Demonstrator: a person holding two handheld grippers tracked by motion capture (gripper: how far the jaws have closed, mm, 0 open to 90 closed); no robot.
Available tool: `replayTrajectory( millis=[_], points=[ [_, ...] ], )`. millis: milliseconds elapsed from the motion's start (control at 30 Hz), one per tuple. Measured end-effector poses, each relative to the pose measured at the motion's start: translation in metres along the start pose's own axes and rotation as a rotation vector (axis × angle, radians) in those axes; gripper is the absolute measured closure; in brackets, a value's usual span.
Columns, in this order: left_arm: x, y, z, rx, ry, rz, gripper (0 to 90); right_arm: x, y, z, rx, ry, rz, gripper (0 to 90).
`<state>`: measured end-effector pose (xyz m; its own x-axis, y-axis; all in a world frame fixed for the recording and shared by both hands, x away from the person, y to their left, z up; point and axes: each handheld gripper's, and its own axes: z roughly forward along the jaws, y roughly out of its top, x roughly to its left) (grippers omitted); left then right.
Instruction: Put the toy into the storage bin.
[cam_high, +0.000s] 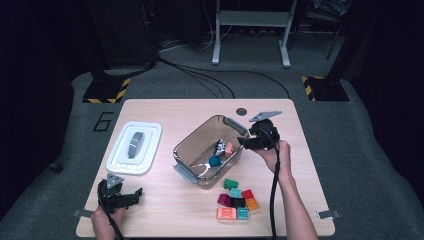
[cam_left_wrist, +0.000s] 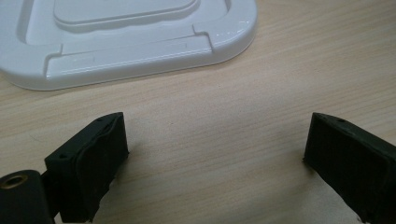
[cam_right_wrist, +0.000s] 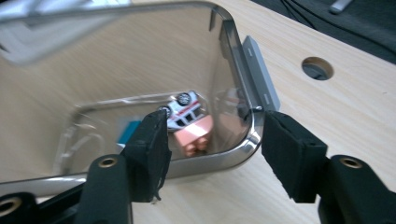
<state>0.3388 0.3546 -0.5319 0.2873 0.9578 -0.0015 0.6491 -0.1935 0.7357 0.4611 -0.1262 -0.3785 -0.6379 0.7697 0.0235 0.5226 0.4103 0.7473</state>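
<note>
At the desk's (cam_high: 165, 107) nine o'clock side lies the white lid (cam_high: 134, 147), flat and apart from its box. Just below it, toward seven o'clock, the left hand-held gripper (cam_high: 134, 196) rests low over bare wood with its jaws spread wide and nothing between them; in the left gripper view the lid's rim (cam_left_wrist: 140, 56) sits just beyond the jaws, untouched.

At the centre stands the clear container (cam_high: 207, 150), open at the top. Inside it lie a small toy car (cam_right_wrist: 184, 109), a salmon brick (cam_right_wrist: 194, 135) touching the car, and a teal brick (cam_high: 215, 161) nearer the container's six o'clock end.

At the container's three o'clock rim hovers the right hand-held gripper (cam_high: 245, 141). Its jaws stand partly open and empty, one inside the rim and one outside it, right above the salmon brick. That looks like a brick just dropped in.

At five o'clock on the desk, a cluster of loose bricks (cam_high: 236, 200) waits: green, red, maroon, black, orange, pink and teal, packed closely together.

As a judgement, the packing is in its early part: a few pieces are inside, most of the bricks are left to move, and the lid is not yet put on.
</note>
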Motion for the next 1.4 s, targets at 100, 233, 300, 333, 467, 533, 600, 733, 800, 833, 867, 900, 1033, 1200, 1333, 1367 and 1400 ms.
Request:
replayTrajectory(
  millis=[100, 233, 300, 333, 467, 533, 600, 733, 800, 833, 867, 900, 1033, 1200, 1333, 1367, 1400],
  points=[
    [0.000, 0.000, 0.000, 0.000, 0.000, 0.000, 6.0, 0.001, -0.008, -0.012, -0.023, -0.004, 0.020, 32.3],
    [0.000, 0.000, 0.000, 0.002, 0.000, 0.000, 5.9, 0.002, -0.022, -0.020, -0.014, -0.012, 0.055, 22.7],
    [0.000, 0.000, 0.000, 0.003, 0.000, 0.001, 5.9, 0.003, -0.032, -0.021, -0.002, -0.012, 0.070, 19.5],
    [0.000, 0.000, 0.000, 0.002, 0.000, 0.000, 5.9, 0.003, -0.035, -0.022, -0.001, -0.012, 0.078, 18.0],
    [0.000, 0.000, 0.000, 0.003, 0.000, 0.001, 5.9, 0.004, -0.059, -0.018, 0.025, -0.009, 0.108, 13.7],
    [0.000, 0.000, 0.000, 0.002, 0.000, 0.000, 5.9, 0.004, -0.071, -0.015, 0.039, -0.001, 0.118, 11.9],
    [0.000, 0.000, 0.000, 0.003, 0.000, 0.001, 5.9, 0.006, -0.081, -0.011, 0.059, 0.004, 0.136, 10.1],
    [0.000, 0.000, 0.000, 0.002, 0.000, 0.000, 5.9, 0.014, -0.099, -0.004, 0.087, 0.012, 0.143, 8.5],
    [0.000, 0.000, 0.000, 0.003, 0.000, 0.001, 5.9, 0.017, -0.107, 0.000, 0.093, 0.020, 0.146, 8.6],
    [0.000, 0.000, 0.000, 0.003, 0.000, 0.000, 5.9, 0.020, -0.111, 0.002, 0.086, 0.023, 0.137, 9.6],
    [0.000, 0.000, 0.000, 0.003, 0.000, 0.000, 5.9, 0.021, -0.113, 0.003, 0.088, 0.025, 0.136, 10.8],
    [0.000, 0.000, 0.000, 0.003, 0.000, 0.001, 5.9, 0.023, -0.115, 0.005, 0.084, 0.030, 0.133, 12.0],
    [0.000, 0.000, 0.000, 0.003, 0.000, 0.001, 5.9, 0.037, -0.116, 0.014, 0.083, 0.053, 0.082, 19.9],
    [0.000, 0.000, 0.000, 0.003, 0.000, 0.000, 5.9, 0.056, -0.108, 0.031, 0.118, 0.108, -0.016, 39.8],
    [0.000, 0.000, 0.000, 0.003, 0.000, 0.000, 5.9, 0.066, -0.102, 0.042, 0.146, 0.149, -0.080, 49.2],
    [0.000, 0.000, 0.000, 0.003, 0.000, 0.000, 5.9, 0.068, -0.101, 0.043, 0.150, 0.152, -0.087, 50.5],
    [0.000, 0.000, 0.000, 0.003, 0.000, 0.000, 5.9, 0.069, -0.101, 0.045, 0.156, 0.161, -0.094, 50.7]
  ],
)
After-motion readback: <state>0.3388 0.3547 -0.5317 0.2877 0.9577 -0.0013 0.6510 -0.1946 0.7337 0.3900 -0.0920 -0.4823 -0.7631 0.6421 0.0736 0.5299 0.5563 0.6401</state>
